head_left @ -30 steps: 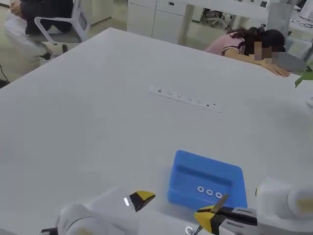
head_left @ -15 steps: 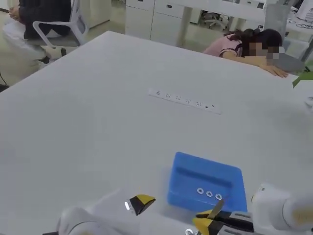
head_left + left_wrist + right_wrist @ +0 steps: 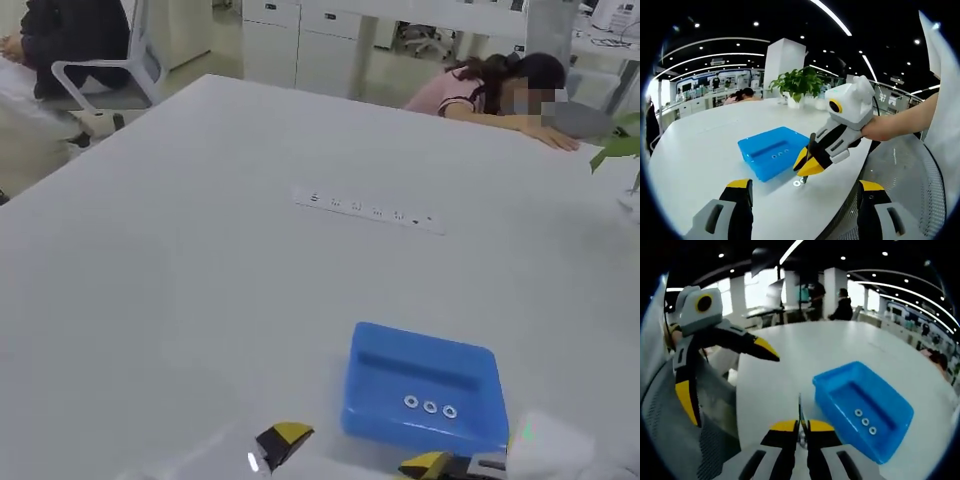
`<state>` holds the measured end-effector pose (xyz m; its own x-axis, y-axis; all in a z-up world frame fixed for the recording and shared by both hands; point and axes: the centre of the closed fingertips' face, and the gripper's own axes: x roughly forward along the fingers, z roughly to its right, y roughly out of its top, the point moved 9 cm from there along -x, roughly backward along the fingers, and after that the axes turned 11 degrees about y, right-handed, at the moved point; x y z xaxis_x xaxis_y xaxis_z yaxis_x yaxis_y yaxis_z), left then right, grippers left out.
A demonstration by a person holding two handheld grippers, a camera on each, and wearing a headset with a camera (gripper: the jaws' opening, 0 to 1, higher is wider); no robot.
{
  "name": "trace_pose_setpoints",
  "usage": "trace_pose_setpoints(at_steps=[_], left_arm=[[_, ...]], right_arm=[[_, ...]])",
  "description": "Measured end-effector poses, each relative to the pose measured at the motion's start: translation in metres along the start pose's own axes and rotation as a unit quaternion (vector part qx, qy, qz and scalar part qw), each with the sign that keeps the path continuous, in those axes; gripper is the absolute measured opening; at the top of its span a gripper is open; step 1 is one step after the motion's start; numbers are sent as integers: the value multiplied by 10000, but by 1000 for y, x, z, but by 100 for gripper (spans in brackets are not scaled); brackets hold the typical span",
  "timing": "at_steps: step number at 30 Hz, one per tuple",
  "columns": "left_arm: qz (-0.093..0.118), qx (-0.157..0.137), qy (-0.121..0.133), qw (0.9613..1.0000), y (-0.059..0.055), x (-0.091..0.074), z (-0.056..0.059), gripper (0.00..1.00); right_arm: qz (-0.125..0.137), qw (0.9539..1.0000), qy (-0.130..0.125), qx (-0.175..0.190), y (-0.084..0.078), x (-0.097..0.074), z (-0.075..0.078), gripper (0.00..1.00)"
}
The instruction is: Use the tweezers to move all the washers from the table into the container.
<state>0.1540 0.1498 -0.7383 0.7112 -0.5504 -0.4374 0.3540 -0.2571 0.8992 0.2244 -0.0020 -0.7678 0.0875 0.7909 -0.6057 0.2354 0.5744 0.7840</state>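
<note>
- My right claw point(image 3: 807, 167) clamps the tweezers point(image 3: 810, 149); my left claw point(image 3: 805, 185) is wide.
- The container point(image 3: 757, 165) holds three washers point(image 3: 865, 421) as before; one washer point(image 3: 797, 183) below my right claw waits.

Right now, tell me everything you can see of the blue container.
The blue container is a shallow rectangular tray, plastic by its look. It has low walls, rounded corners and a raised step inside along one long side. It sits flat and upright on the white table, near the person's edge. Three small metal washers lie in a row on its floor. I see nothing else touching it.
</note>
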Motion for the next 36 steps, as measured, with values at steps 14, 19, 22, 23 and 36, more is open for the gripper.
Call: trace_pose_setpoints(at_steps=[14, 19, 22, 23, 36], left_arm=[[-150, 58, -89, 9998, -4, 2, 1, 85], [-98, -85, -6, 9999, -3, 1, -2, 85], [-122, -82, -1, 9999, -4, 1, -2, 85], [-124, -67, -18, 9999, -3, 1, -1, 85], [90, -48, 3, 9999, 1, -2, -1, 84]], right_arm=[[102, 9996, -211, 171, -2, -2, -1, 3], [-5, 9997, -190, 150, -1, -2, -1, 3], [-98, 9998, -172, 52, -1, -2, -2, 3], [-113, 9998, -174, 30, -1, -2, -3, 3], [-176, 9997, -134, 138, -4, -6, -3, 3]])
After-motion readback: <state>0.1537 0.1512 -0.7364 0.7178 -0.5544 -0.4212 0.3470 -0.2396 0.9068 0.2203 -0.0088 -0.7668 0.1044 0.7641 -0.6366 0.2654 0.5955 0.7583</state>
